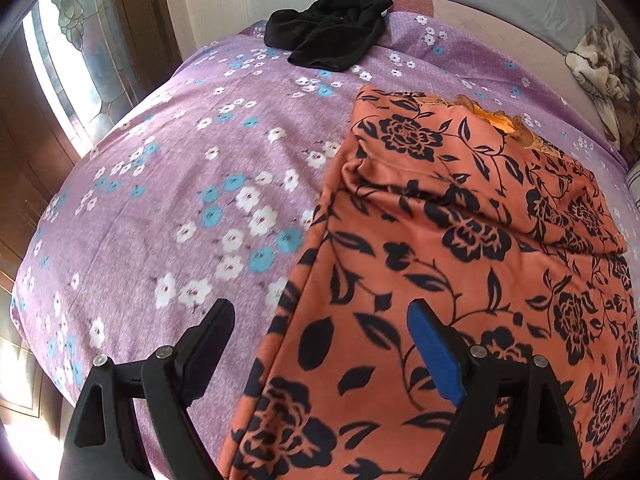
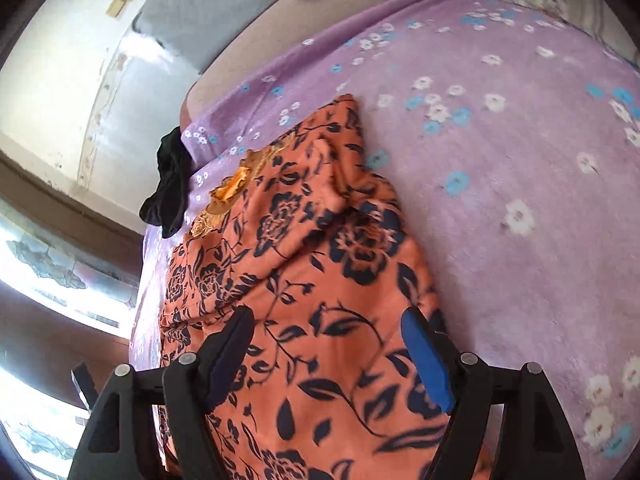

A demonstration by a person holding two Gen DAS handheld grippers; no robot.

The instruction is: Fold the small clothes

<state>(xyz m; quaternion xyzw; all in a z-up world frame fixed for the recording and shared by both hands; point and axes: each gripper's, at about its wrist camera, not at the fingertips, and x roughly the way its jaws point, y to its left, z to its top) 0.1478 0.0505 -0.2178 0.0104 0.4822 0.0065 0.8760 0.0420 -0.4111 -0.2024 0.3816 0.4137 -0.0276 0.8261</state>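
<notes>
Open left gripper (image 1: 320,344) over orange garment (image 1: 460,240) edge, bedsheet (image 1: 180,160)

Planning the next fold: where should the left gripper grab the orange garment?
Take the orange garment at its long left edge, coming in from the bare sheet. That edge lies straight and exposed, and the open left gripper already straddles it.

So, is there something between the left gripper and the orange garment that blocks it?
Nothing visible. The left gripper is open above the orange garment's left edge. The black garment lies far off on the bedsheet.
</notes>
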